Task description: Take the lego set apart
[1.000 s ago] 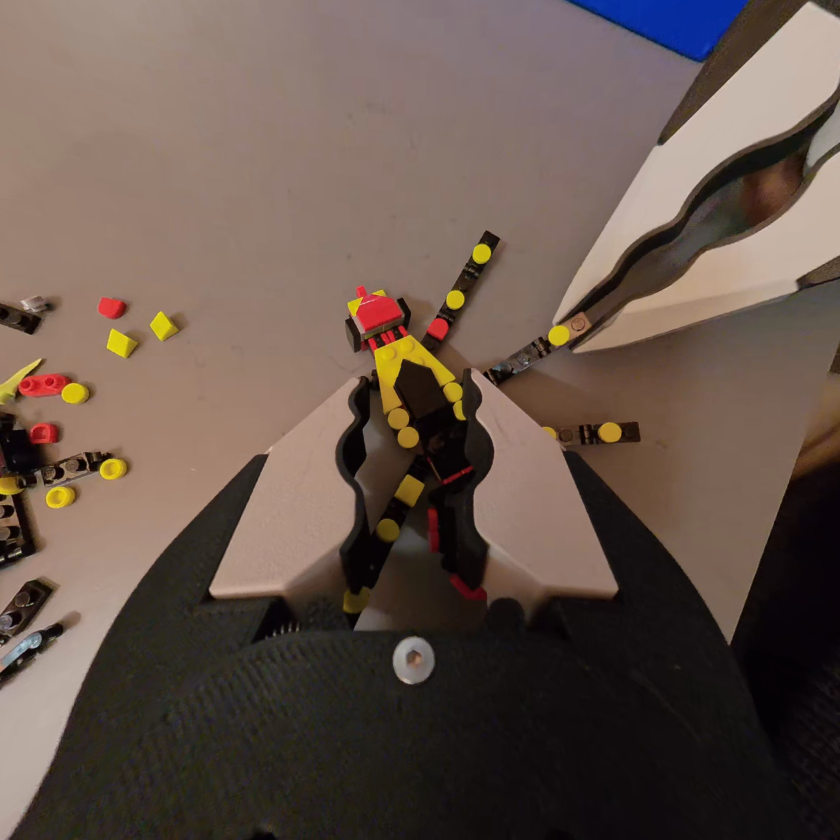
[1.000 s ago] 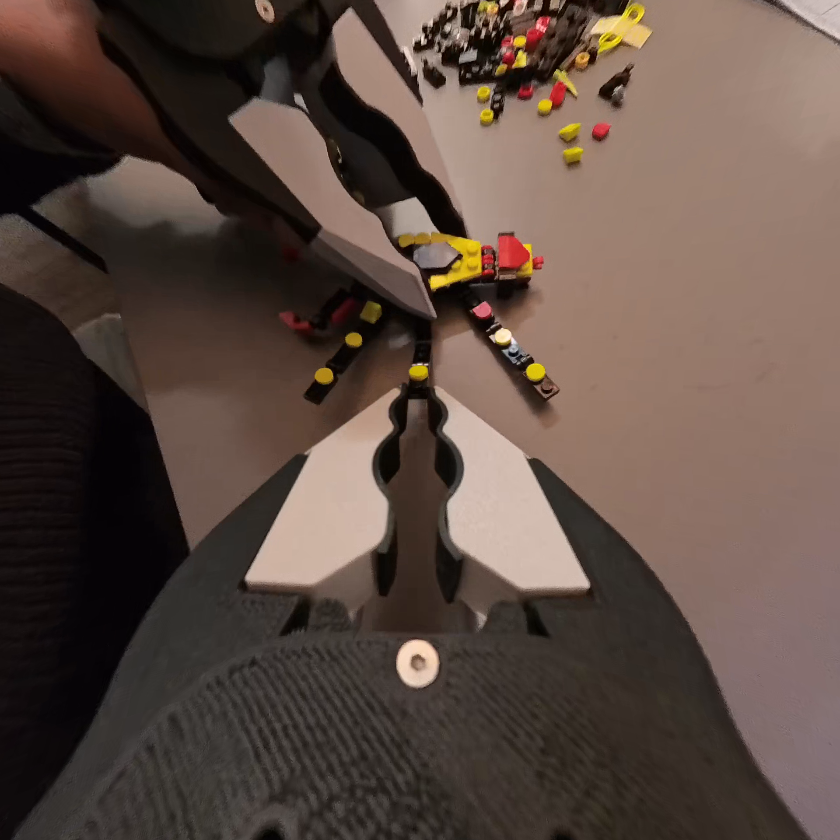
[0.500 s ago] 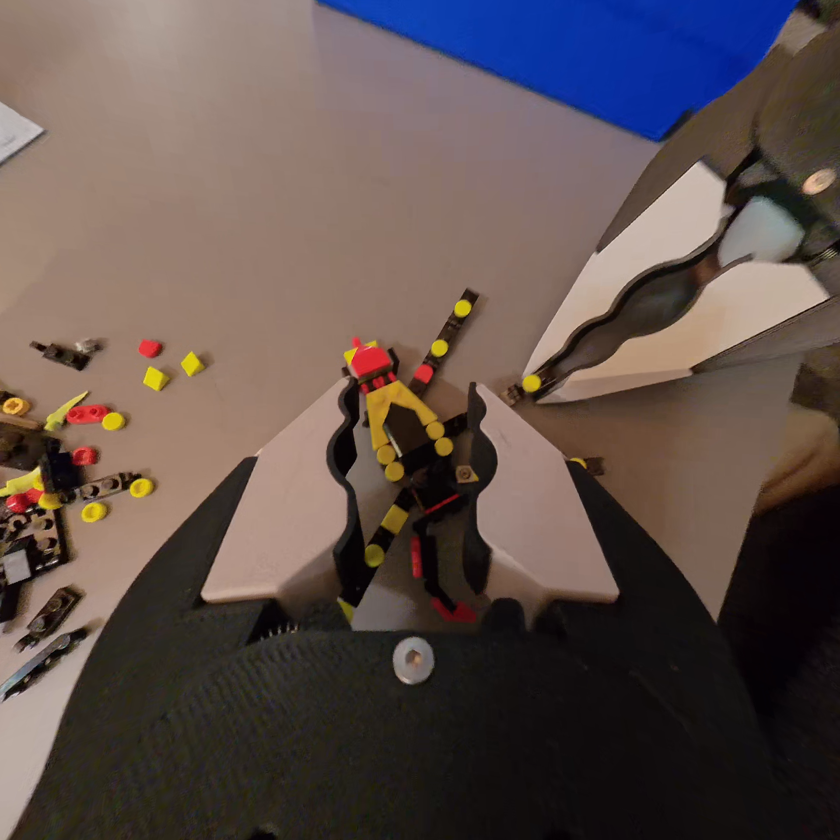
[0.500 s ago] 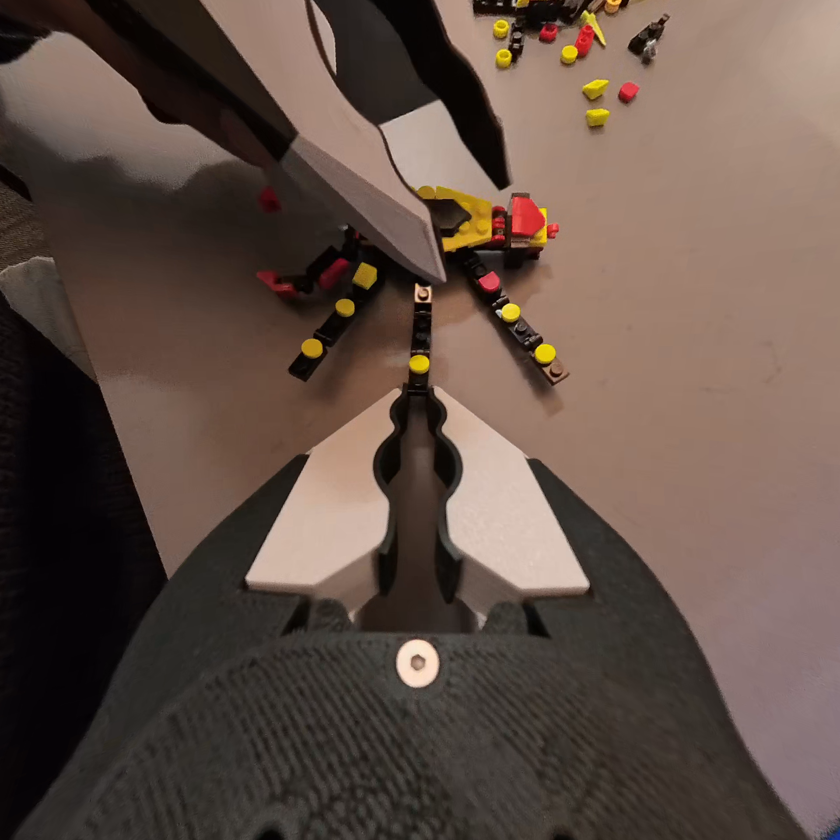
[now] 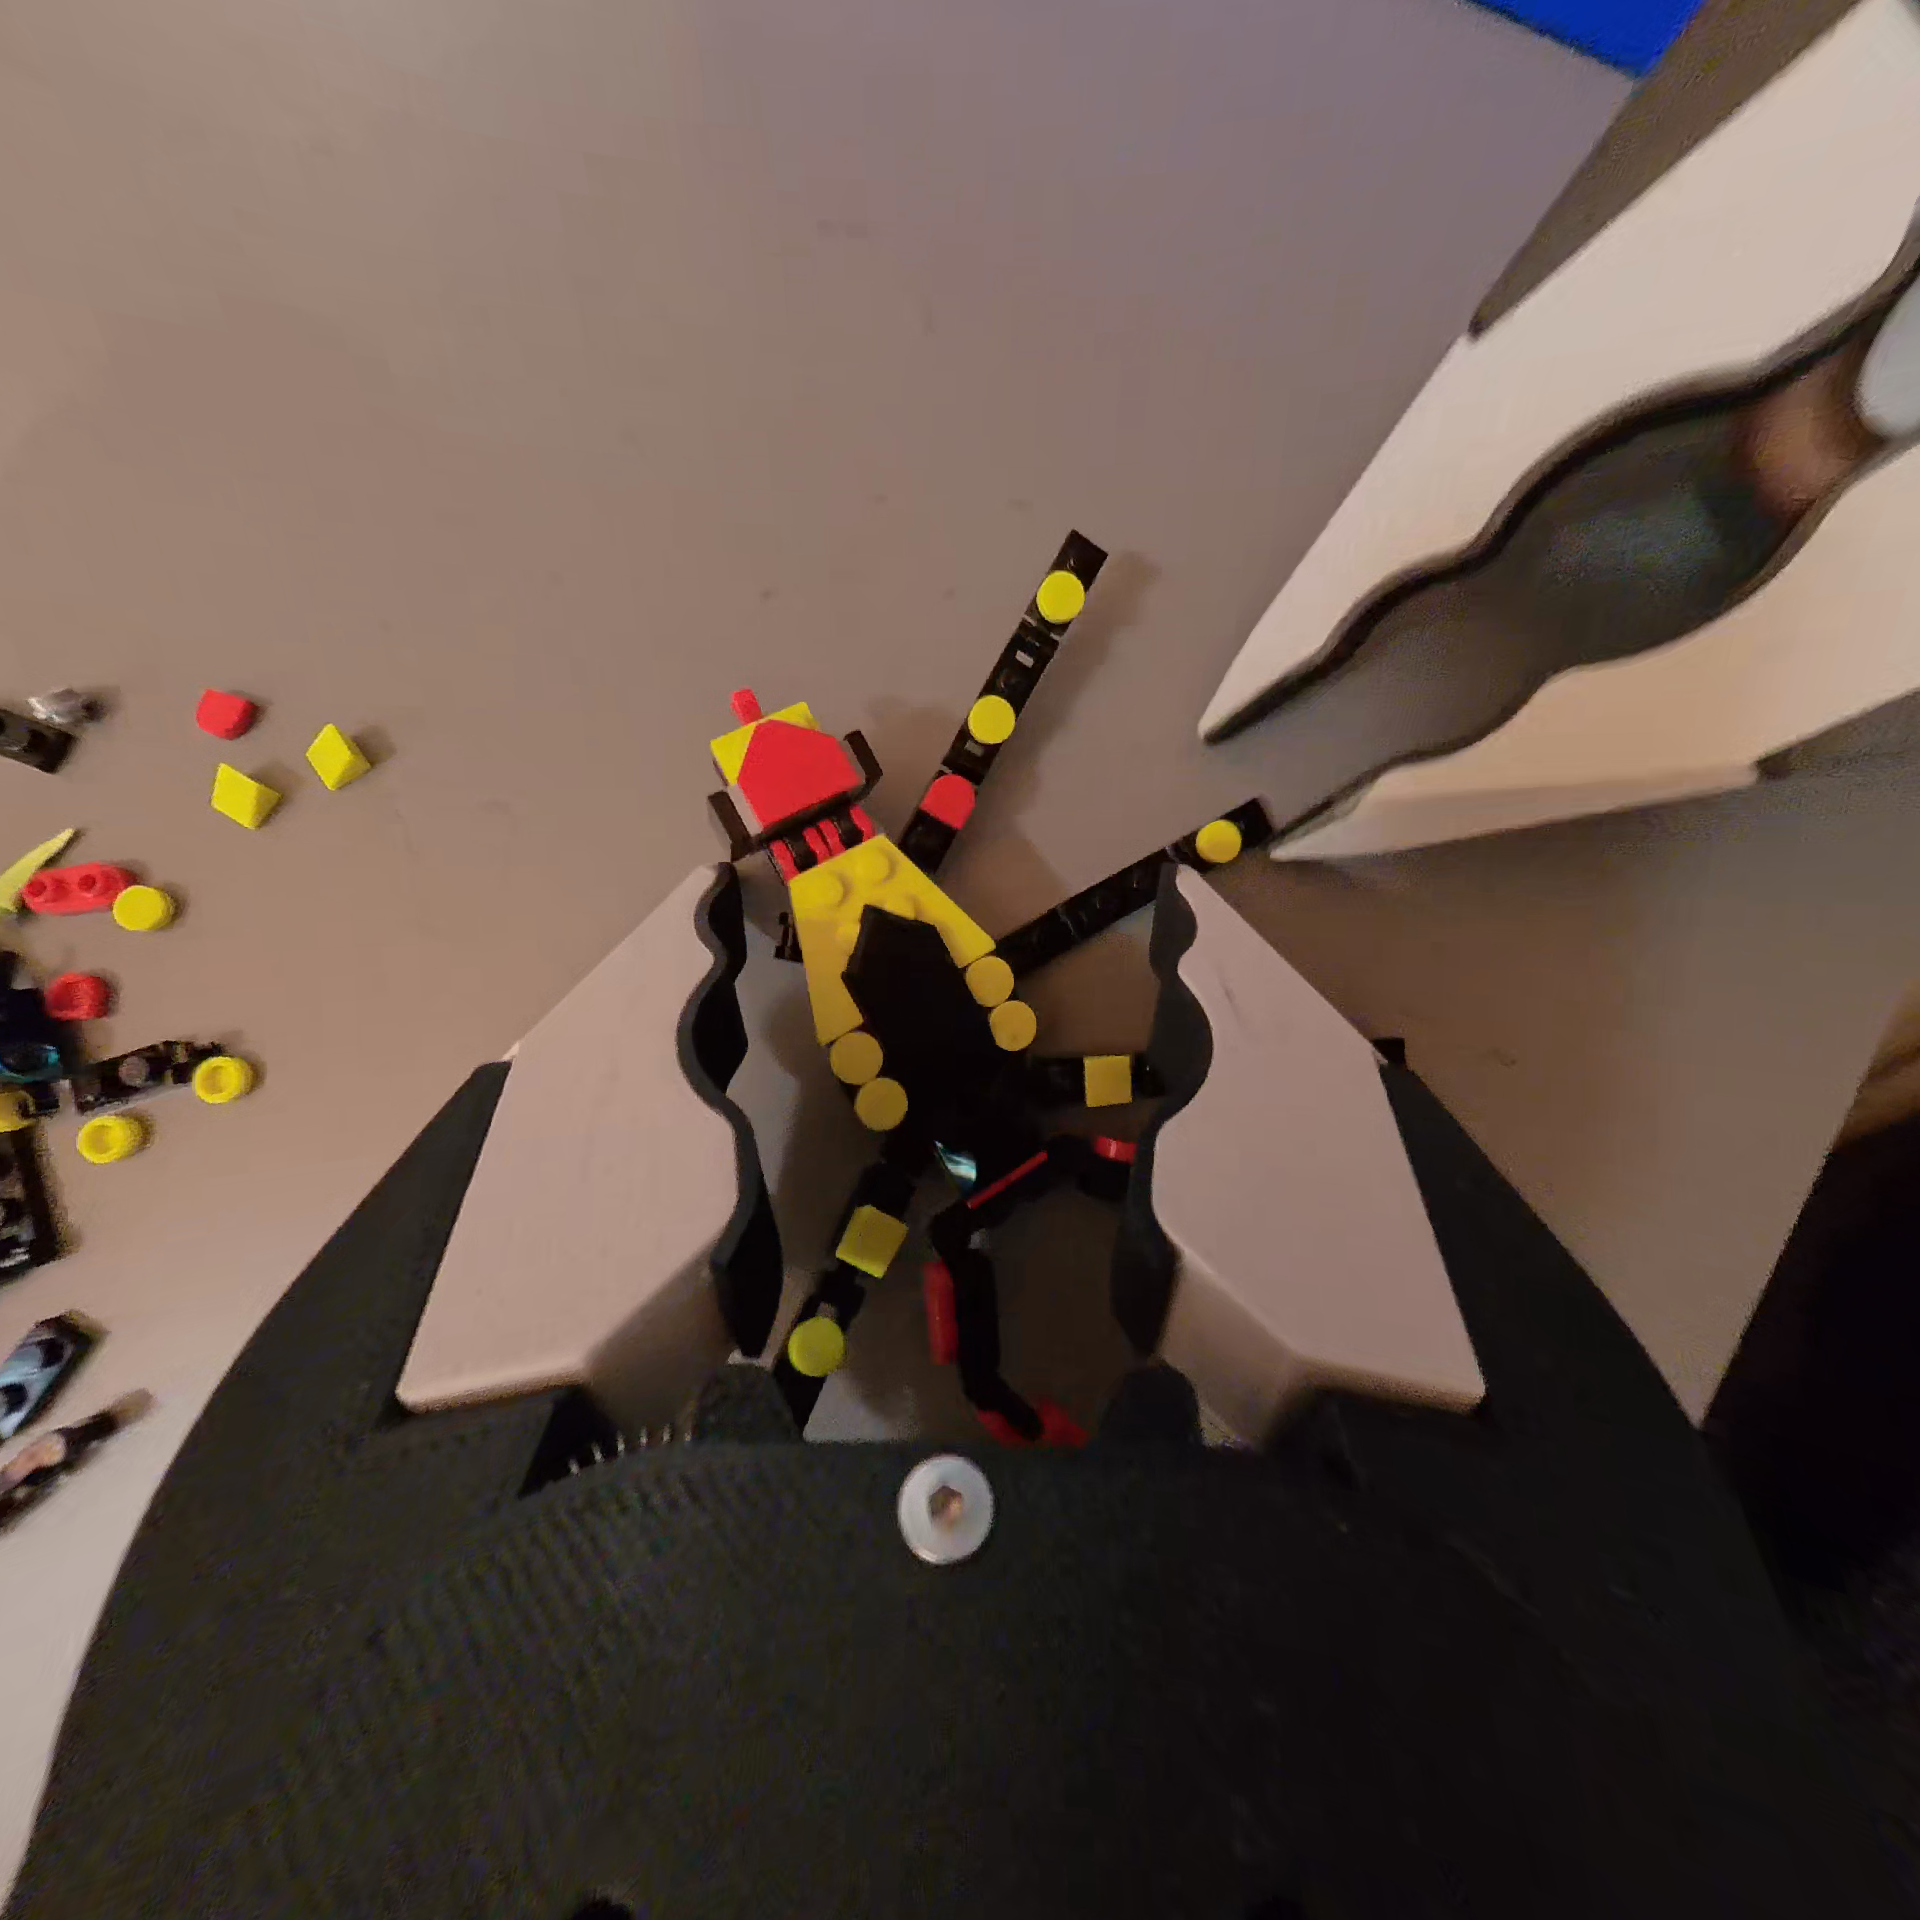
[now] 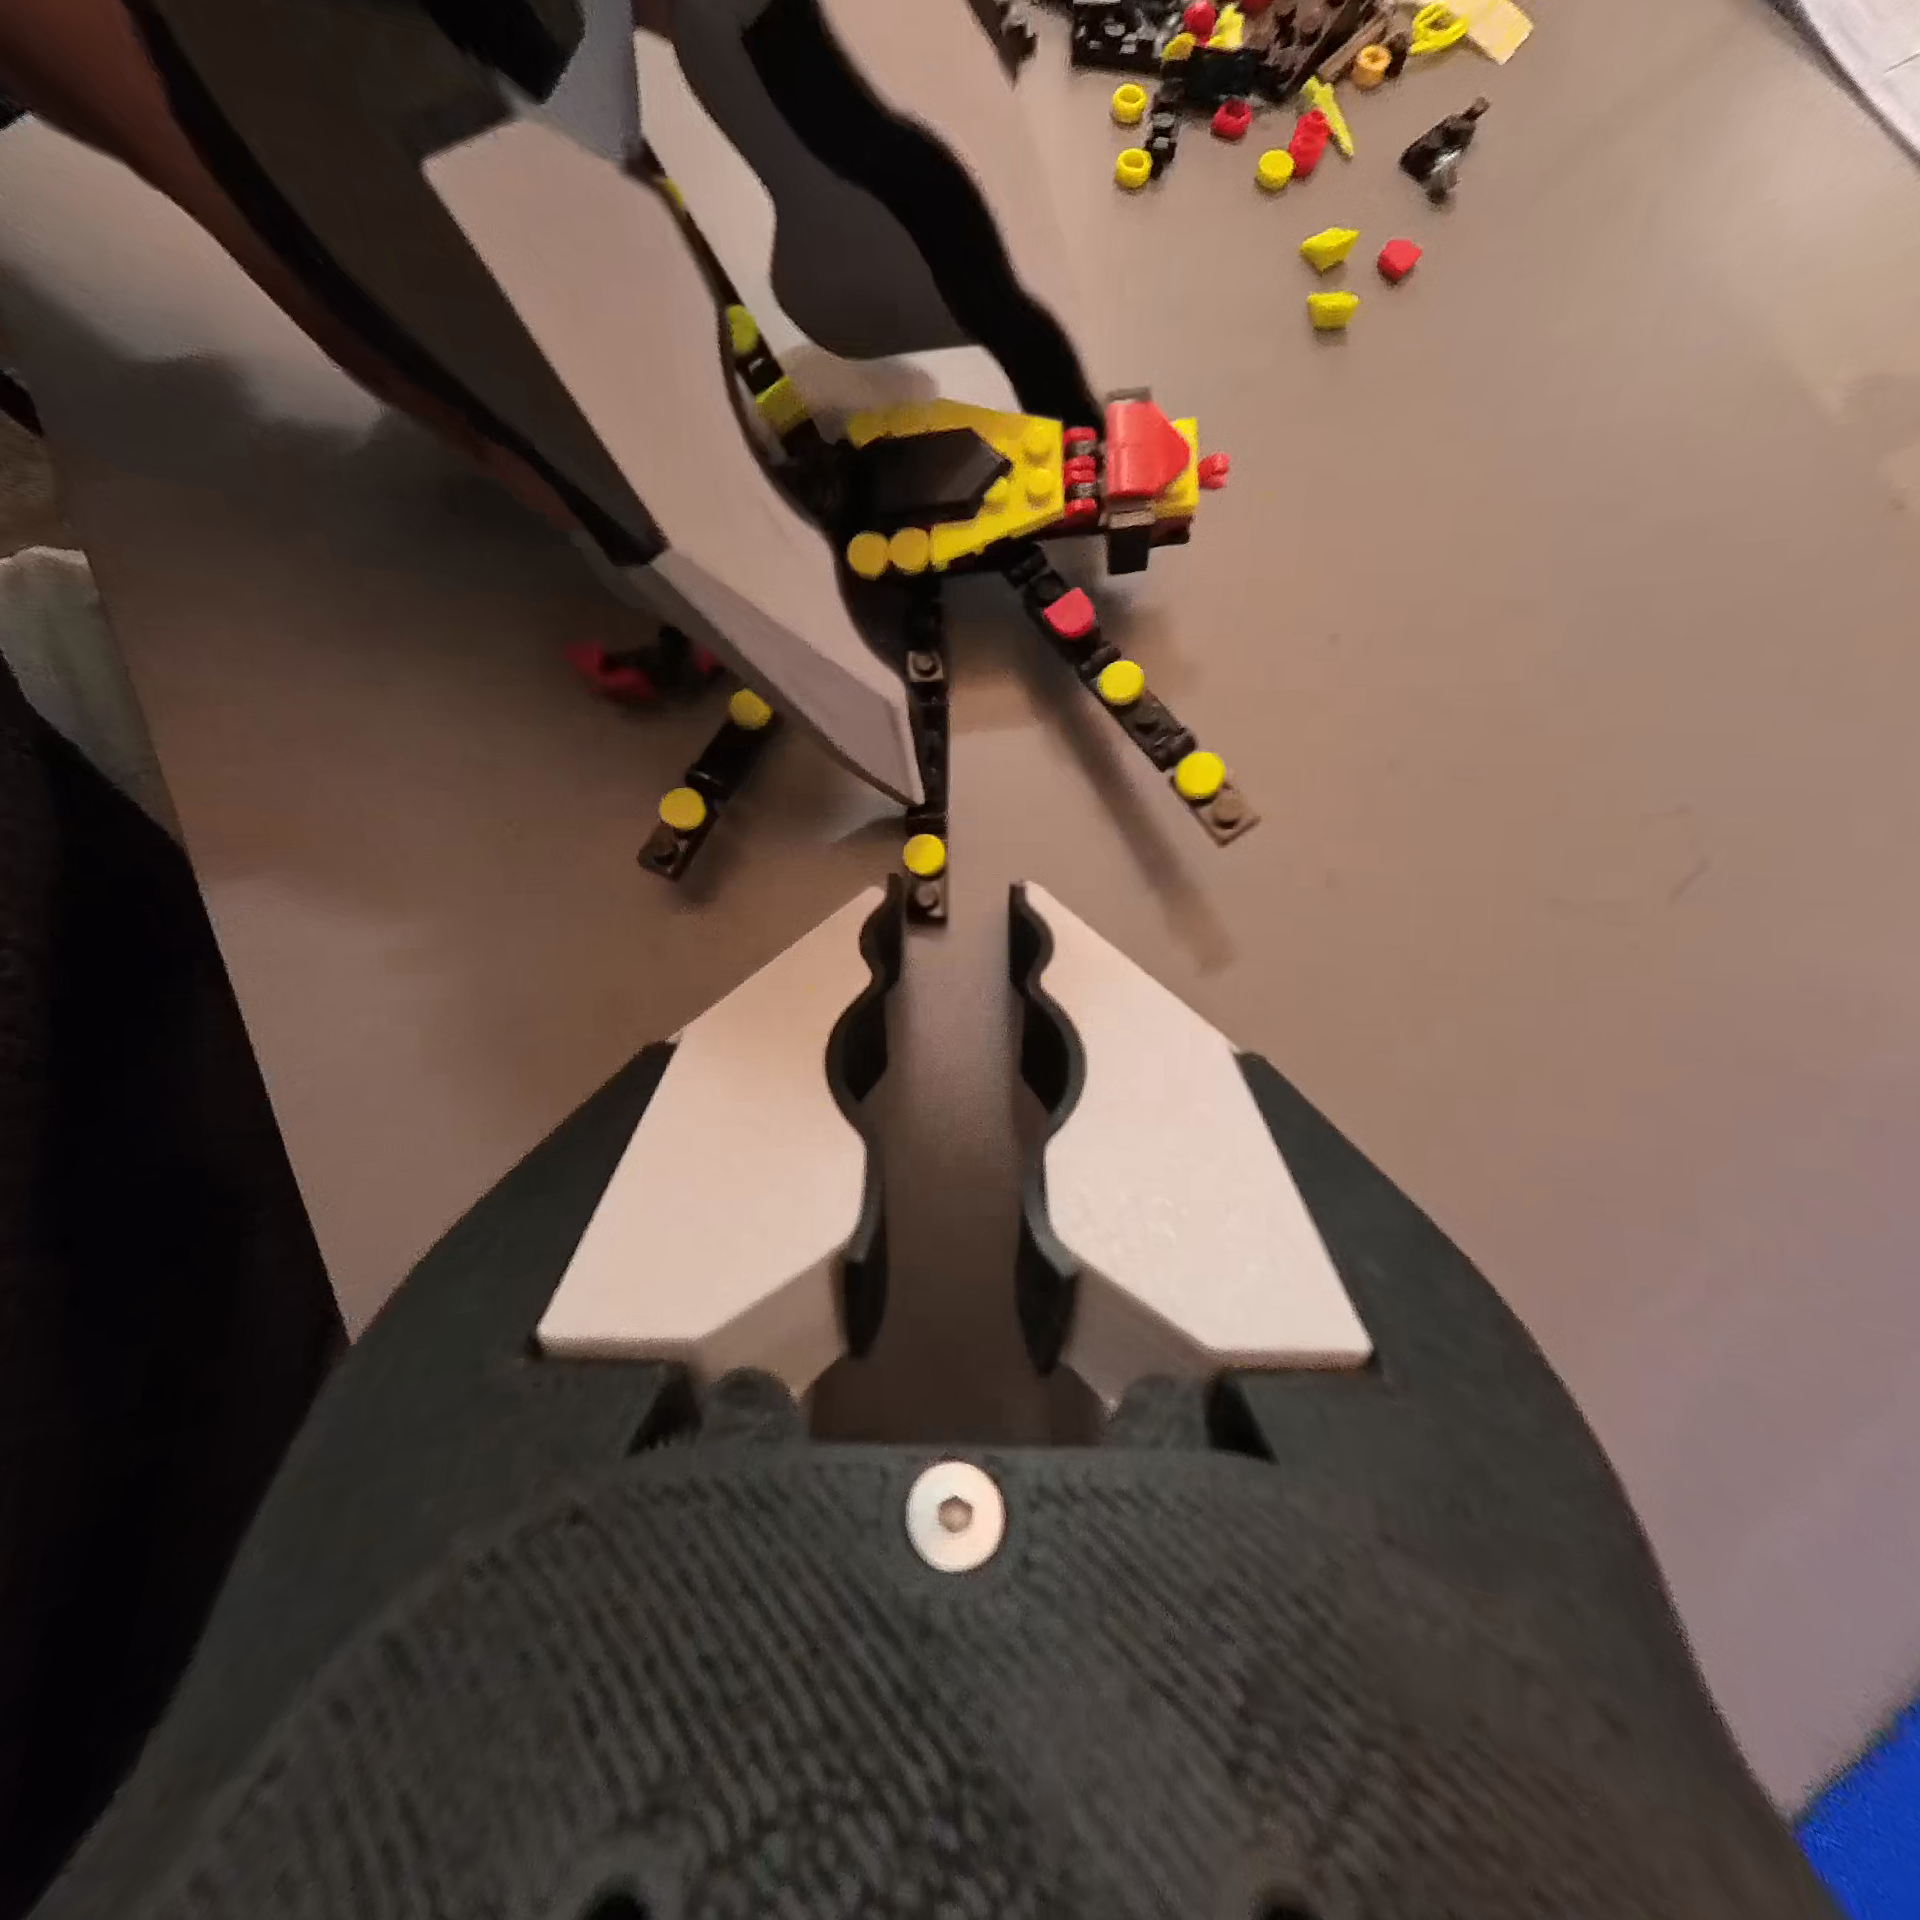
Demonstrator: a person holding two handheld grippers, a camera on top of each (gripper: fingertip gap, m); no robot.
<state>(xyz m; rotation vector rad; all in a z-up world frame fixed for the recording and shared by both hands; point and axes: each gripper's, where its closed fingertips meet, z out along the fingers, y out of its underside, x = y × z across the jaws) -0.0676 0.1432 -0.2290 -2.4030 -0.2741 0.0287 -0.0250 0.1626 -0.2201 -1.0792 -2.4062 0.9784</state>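
Lego model (image 5: 894, 977) largely assembled, straddled by parted left gripper (image 5: 940, 904); loose pieces (image 5: 135, 935) at frame left. Right gripper (image 6: 948, 899) slightly parted, leg (image 6: 925, 790) tip between fingers, unclamped.

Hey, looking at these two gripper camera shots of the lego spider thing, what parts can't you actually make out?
- Left wrist view: the lego model runs under the camera mount, so its rear is hidden.
- Left wrist view: the loose pieces are cut off by the left edge.
- Right wrist view: the left gripper covers the model's back half.
- Right wrist view: the far pile is cut off, blurred, too small to sort.
- Right gripper: contact with the leg tip is unclear.
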